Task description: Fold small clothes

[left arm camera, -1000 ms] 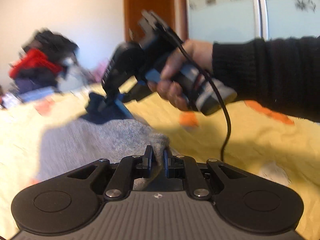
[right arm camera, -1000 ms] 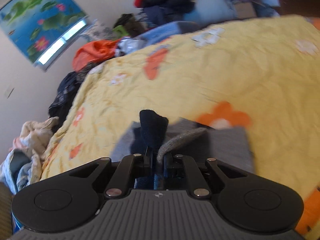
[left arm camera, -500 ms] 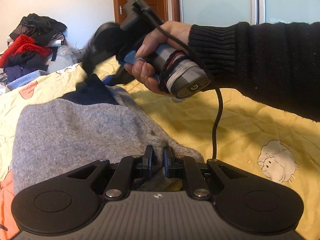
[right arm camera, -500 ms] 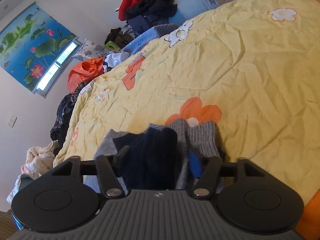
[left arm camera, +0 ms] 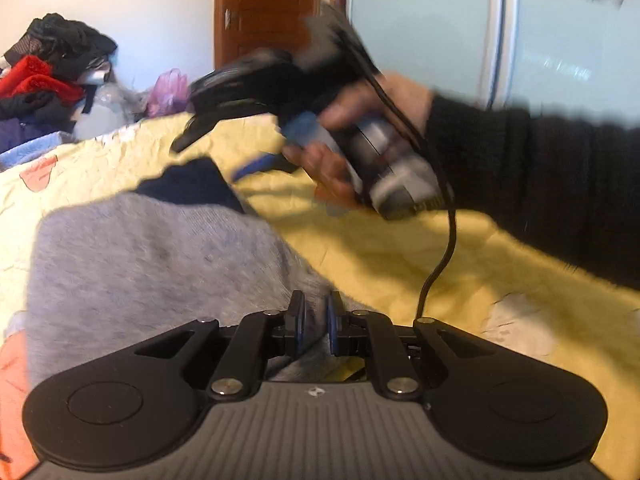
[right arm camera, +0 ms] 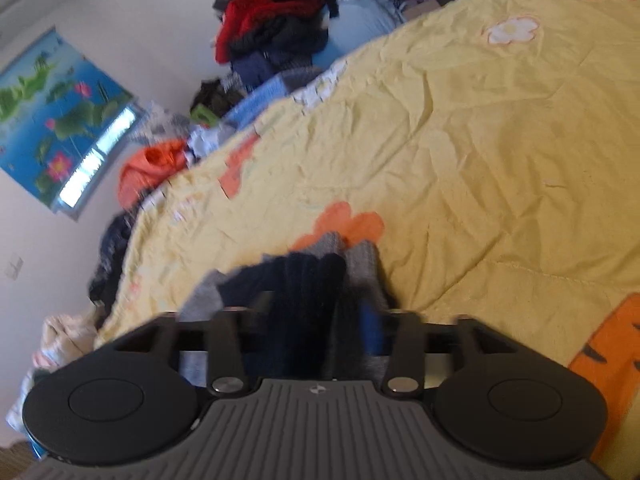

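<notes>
The left tool (left arm camera: 314,322) is clamped on the gray sweater's (left arm camera: 152,264) near edge; the right tool (right arm camera: 316,320), fingers apart, hovers over its dark collar (right arm camera: 296,280) on the bed (right arm camera: 480,152).

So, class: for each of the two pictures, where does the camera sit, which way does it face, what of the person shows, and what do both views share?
Left wrist: sits behind the left gripper, low over the grey garment, facing the door; shows the person's right hand and black sleeve holding the right gripper.
Right wrist: sits behind the right gripper, looking down across the yellow bedspread toward the clothes pile; no hand shows.
Shared: the garment with its dark blue cuff, bedspread and pile.
</notes>
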`<control>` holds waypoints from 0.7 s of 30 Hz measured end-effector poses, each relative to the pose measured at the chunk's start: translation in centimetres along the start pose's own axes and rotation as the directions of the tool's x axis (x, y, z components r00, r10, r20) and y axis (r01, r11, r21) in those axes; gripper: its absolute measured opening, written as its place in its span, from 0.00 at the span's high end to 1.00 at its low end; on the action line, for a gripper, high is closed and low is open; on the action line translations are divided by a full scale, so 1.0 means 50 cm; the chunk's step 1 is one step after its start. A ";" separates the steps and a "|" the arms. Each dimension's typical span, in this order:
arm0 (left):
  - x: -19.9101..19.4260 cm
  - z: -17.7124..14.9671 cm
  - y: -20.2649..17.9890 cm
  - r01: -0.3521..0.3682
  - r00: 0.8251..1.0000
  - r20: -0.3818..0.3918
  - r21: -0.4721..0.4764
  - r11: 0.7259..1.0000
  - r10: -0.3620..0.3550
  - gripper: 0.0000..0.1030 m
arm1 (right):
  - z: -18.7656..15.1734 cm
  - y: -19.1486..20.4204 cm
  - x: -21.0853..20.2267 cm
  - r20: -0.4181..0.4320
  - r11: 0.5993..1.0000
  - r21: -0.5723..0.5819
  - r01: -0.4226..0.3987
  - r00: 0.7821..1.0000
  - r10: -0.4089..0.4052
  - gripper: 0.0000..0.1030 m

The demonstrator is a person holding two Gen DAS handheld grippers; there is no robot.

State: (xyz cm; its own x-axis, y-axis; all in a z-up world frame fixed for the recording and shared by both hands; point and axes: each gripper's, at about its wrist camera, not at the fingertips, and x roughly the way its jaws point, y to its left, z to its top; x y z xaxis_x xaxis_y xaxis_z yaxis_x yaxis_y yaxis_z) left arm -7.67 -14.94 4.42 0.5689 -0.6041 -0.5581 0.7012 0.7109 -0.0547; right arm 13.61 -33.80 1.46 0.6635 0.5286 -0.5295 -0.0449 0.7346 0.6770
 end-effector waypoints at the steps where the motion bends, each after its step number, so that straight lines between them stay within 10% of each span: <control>1: -0.029 -0.002 0.016 0.012 1.000 0.021 -0.012 1.000 -0.011 0.83 | -0.005 0.004 -0.023 0.040 1.000 0.005 -0.001 0.999 0.001 0.09; 5: -0.133 -0.021 0.121 -0.036 0.994 0.099 -0.150 0.988 0.051 0.02 | -0.045 0.006 -0.092 0.053 1.000 -0.030 -0.006 0.999 0.007 0.11; 10: -0.158 -0.040 0.312 -0.115 0.980 0.086 -0.491 0.864 0.179 0.01 | -0.106 -0.008 -0.121 -0.002 0.996 -0.061 0.058 0.998 -0.058 0.11; 16: -0.018 -0.042 0.538 0.009 1.000 0.016 -0.853 0.522 0.007 0.02 | -0.081 -0.014 -0.060 -0.018 0.999 0.045 0.015 1.000 -0.014 0.11; 21: 0.098 0.003 0.575 0.092 0.990 0.018 -0.847 0.524 -0.143 0.06 | -0.050 0.008 0.017 -0.013 0.999 0.036 0.040 0.999 -0.039 0.07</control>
State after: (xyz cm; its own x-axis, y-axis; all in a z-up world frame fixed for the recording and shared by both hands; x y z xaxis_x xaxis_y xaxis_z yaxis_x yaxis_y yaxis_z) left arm 15.33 2.48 0.22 0.4704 -0.7062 -0.5292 0.0556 0.6222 -0.7809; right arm 12.29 -31.96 0.00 0.6549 0.5049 -0.5624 0.0082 0.7393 0.6733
